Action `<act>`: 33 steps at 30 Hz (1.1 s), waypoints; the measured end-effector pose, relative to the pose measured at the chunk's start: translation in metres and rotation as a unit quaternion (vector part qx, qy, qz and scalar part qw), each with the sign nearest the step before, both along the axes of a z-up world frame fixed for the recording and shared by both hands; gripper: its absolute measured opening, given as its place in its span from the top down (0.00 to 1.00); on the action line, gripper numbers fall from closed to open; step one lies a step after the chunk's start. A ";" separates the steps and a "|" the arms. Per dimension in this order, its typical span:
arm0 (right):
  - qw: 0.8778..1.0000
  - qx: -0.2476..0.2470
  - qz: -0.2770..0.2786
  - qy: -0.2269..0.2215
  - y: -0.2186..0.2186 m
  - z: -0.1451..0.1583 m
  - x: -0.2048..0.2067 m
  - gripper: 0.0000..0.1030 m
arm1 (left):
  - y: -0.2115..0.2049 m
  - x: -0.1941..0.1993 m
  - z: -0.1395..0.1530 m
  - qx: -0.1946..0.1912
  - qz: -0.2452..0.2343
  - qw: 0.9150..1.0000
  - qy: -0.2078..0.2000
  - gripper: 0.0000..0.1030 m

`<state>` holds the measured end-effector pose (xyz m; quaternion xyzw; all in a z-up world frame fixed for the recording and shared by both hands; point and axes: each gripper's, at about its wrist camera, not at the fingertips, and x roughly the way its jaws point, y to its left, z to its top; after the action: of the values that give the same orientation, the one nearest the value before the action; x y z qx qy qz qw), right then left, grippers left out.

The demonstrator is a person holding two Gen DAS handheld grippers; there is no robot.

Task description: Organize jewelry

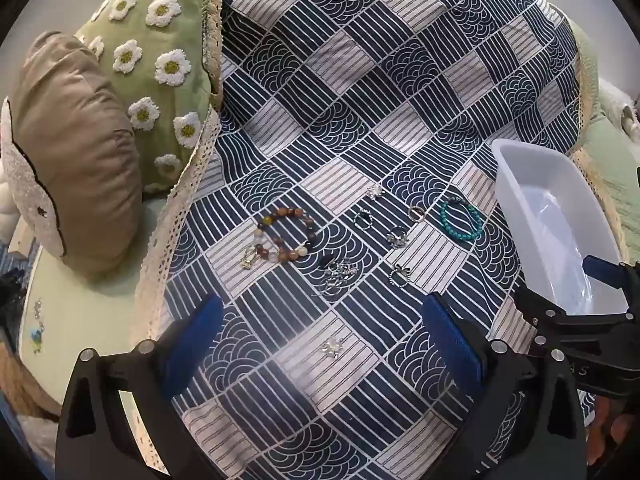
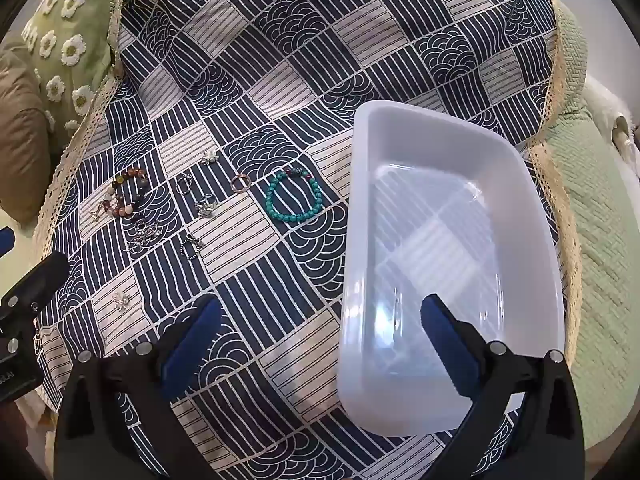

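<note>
Both the left claw [image 1: 320, 344] and right claw [image 2: 320, 340] hang released, holding nothing. The turquoise bead bracelet [image 2: 294, 198] lies mid-frame, left of the translucent white plastic tray [image 2: 362, 216]: light, floppy, probably slippery; pinch one side of its loop.

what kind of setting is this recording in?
Probably a home, on a sofa or bed: a patterned cloth spread over soft furniture, a daisy cushion beside it, and jewelry such as a turquoise bead bracelet laid out.
</note>
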<state>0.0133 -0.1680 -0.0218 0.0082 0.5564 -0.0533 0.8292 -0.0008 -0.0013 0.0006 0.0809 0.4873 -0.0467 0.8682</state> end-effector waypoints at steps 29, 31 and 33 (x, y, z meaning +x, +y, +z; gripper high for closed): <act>1.000 0.000 0.009 0.005 0.005 -0.003 0.000 0.04 | 0.005 0.003 -0.007 0.001 0.005 1.000 0.000 0.07; 1.000 -0.002 0.010 0.007 0.005 -0.004 0.000 0.04 | 0.005 0.003 -0.006 -0.001 0.005 1.000 0.000 0.07; 1.000 -0.001 0.010 0.008 0.005 -0.005 0.000 0.04 | 0.005 0.003 -0.006 -0.003 0.005 1.000 0.001 0.07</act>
<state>0.0137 -0.1629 -0.0264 0.0016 0.5631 -0.0460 0.8251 0.0023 0.0040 -0.0051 0.0764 0.4880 -0.0438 0.8684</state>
